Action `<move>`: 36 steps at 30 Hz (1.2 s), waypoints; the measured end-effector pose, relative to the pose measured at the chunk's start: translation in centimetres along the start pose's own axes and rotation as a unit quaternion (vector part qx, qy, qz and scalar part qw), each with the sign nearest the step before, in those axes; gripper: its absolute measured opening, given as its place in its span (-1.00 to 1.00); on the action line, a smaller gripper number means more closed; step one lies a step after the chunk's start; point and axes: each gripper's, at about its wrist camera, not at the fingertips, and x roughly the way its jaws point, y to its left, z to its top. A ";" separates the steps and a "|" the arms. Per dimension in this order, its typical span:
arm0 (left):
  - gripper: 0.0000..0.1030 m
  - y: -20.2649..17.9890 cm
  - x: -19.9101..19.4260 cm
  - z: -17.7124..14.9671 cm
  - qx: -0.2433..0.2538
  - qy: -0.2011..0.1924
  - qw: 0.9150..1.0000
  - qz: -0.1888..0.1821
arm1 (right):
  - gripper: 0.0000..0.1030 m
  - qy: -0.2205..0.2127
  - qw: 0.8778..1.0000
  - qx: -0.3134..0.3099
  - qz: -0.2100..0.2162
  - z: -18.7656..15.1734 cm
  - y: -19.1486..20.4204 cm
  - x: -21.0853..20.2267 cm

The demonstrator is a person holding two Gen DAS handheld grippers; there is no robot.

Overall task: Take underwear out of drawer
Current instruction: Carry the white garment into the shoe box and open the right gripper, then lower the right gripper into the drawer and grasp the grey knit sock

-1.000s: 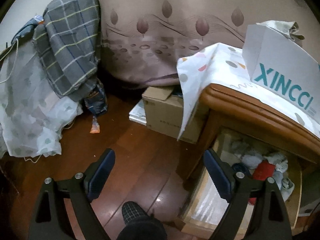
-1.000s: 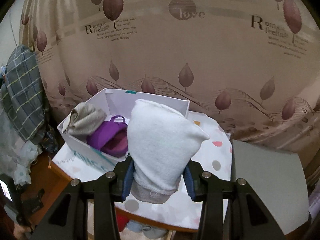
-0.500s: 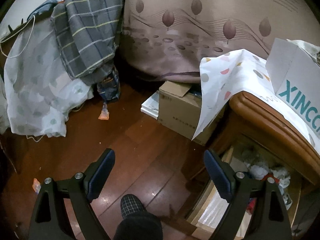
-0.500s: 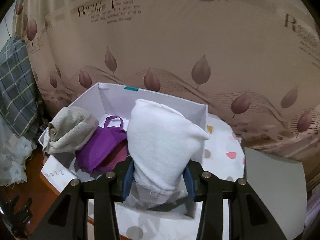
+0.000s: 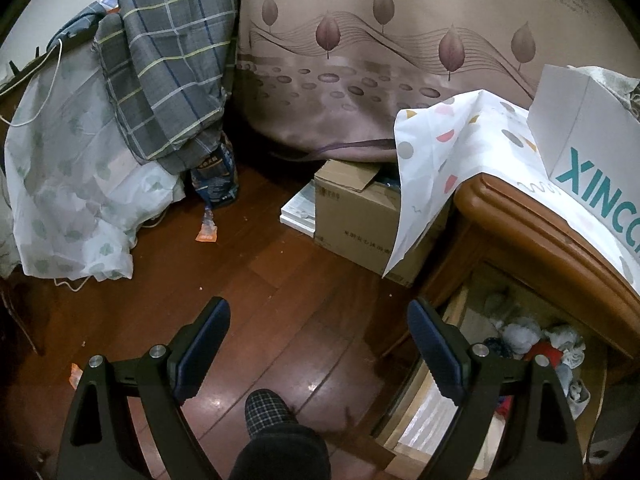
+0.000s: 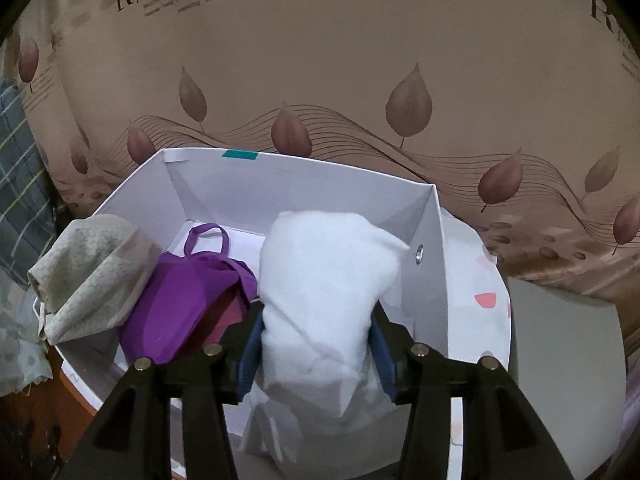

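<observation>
The right gripper [image 6: 316, 344] sat low over the white box [image 6: 296, 176], with a rolled white piece of underwear [image 6: 324, 280] between its fingers [image 6: 250, 350]. The fingers had just been opening. The roll was still between the blue pads and looked to be touching them on both sides, so I judged the grip was loose but not yet let go. The bottom of the roll was down inside the box, by its right wall. A purple piece of underwear [image 6: 188, 300] lay next to it in the middle, and a pale grey rolled piece [image 6: 88, 272] hung over the box's left edge.

The box stood on the spotted cloth [image 5: 460, 148] on top of the wooden nightstand [image 5: 532, 232]. Below it, the drawer [image 5: 520, 356] was pulled open, with more small clothes still bunched inside.

The left gripper [image 5: 320, 352] hung over the wooden floor [image 5: 280, 280] with its fingers wide apart and nothing in them.

What could go wrong? The white roll stood tall, so it might tip over the box's front edge when the fingers let go. It might also snag on a pad and get pulled back out. The grey roll could slip off the edge if the box got bumped.
</observation>
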 end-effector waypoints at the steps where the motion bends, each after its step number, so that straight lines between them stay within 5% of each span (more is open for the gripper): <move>1: 0.72 0.0 0.0 0.0 0.000 -0.001 1.000 0.001 | 0.04 0.000 1.000 0.002 -0.001 0.0 0.0 0.0; 6: 0.72 -0.1 0.0 0.0 0.001 0.000 1.000 0.001 | 0.30 -0.005 1.000 -0.009 -0.009 0.2 0.2 -0.6; 17: 0.72 -0.3 -0.3 -0.1 0.018 0.002 1.000 -0.001 | 0.30 -0.031 0.999 -0.020 0.014 -1.3 -1.1 -6.4; 28: 0.72 -1.8 -0.4 -0.3 0.049 -0.002 0.999 -0.004 | 0.30 0.011 0.991 -0.101 0.083 -14.5 -2.4 -11.3; 36: 0.72 -2.5 -0.3 -0.5 0.061 -0.002 0.998 -0.005 | 0.30 0.108 0.968 -0.191 0.122 -22.9 -0.7 -5.9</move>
